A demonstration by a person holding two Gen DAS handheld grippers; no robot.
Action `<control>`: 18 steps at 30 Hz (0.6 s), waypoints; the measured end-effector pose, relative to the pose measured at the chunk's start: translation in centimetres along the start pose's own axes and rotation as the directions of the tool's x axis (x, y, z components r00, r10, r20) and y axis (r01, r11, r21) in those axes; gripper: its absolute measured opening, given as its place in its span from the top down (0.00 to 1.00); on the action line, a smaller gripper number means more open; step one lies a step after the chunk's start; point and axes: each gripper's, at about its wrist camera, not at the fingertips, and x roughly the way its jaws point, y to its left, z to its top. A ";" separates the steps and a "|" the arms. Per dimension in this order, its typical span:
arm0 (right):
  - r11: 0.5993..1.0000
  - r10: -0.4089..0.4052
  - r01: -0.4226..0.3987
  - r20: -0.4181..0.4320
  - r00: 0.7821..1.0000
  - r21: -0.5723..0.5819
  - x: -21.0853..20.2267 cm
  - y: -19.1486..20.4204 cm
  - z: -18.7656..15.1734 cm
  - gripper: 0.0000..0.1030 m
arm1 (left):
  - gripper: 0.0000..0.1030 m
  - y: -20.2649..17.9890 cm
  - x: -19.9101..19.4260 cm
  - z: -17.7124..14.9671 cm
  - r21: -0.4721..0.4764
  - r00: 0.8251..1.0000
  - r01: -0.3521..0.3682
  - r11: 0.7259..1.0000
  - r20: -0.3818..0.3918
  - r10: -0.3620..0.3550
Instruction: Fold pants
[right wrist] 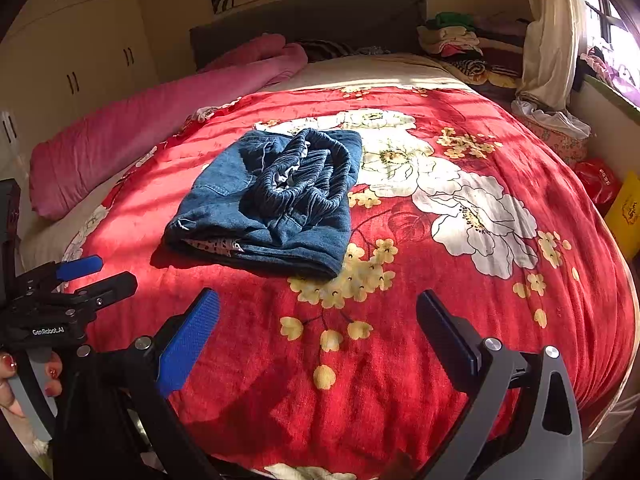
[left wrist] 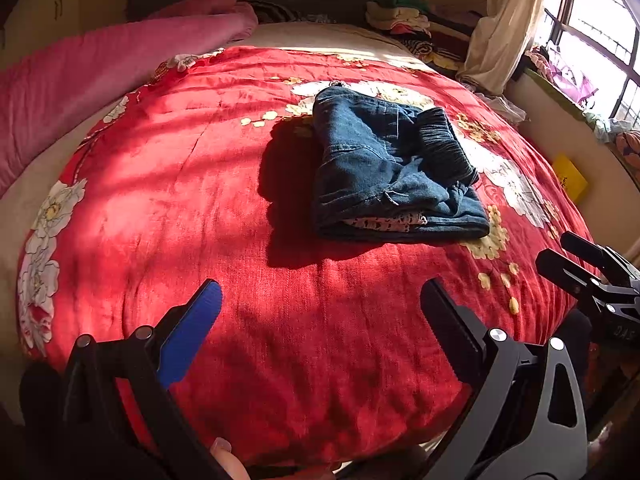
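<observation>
Your left gripper [left wrist: 320, 320] hangs above the near part of the blanket [left wrist: 200, 184], its two fingers spread wide with nothing between them; one finger carries a blue pad [left wrist: 192, 332], the other shows dark. It points forward and slightly down toward the pants [left wrist: 384, 168], which lie well ahead of it and a little to the right in its view. A fingertip of your own shows at the bottom edge of that view, under the gripper frame.

Your right gripper [right wrist: 318, 320] sits in much the same pose: low over the near edge of the red flowered blanket, fingers released and wide apart, grasping nothing. From its camera the pants lie ahead and to the left. In the left view this gripper appears at the far right edge, fingers apart, well clear of the denim.

The pants are folded into a compact bundle near the middle of the bed, resting flat on the blanket, with the gathered elastic waistband [right wrist: 296, 184] lying on top and a spotted lining peeking out at the near fold. Neither gripper touches them.

Your left hand [right wrist: 24, 384], with painted nails, wraps the left gripper's handle at the lower left of the right view. A pink quilt [right wrist: 160, 120] lies rolled along the bed's left side.
</observation>
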 end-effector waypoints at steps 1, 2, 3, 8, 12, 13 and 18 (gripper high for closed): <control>1.000 0.000 0.000 0.000 1.000 -0.001 0.0 0.0 0.0 0.05 | 0.09 0.0 0.0 0.0 0.001 1.000 -0.003 1.000 -0.002 0.003; 1.000 -0.002 0.002 -0.001 1.000 -0.001 0.0 0.0 0.0 0.05 | 0.09 0.0 0.0 0.0 0.005 1.000 -0.005 1.000 -0.002 0.005; 1.000 -0.002 0.002 0.000 1.000 0.000 0.0 0.0 0.0 0.05 | 0.09 0.0 0.0 -0.1 0.007 1.000 -0.007 1.000 -0.001 0.007; 1.000 -0.001 0.001 -0.006 1.000 0.001 0.2 -0.2 0.0 0.05 | 0.09 0.1 -0.1 -0.1 0.002 1.000 -0.016 1.000 -0.009 0.016; 1.000 -0.003 0.003 -0.011 1.000 0.003 0.3 -0.5 0.0 0.05 | 0.09 0.6 -0.2 -0.1 -0.008 0.999 -0.033 0.999 -0.014 0.033; 1.000 -0.005 0.005 -0.012 1.000 0.003 0.5 -0.6 0.0 0.05 | 0.09 0.9 -0.2 0.0 -0.018 0.999 -0.030 0.999 -0.016 0.029; 1.000 -0.019 0.020 -0.018 1.000 0.018 1.0 -2.0 0.2 0.05 | 0.09 3.0 -1.4 0.5 -0.090 0.998 0.018 0.996 0.055 -0.013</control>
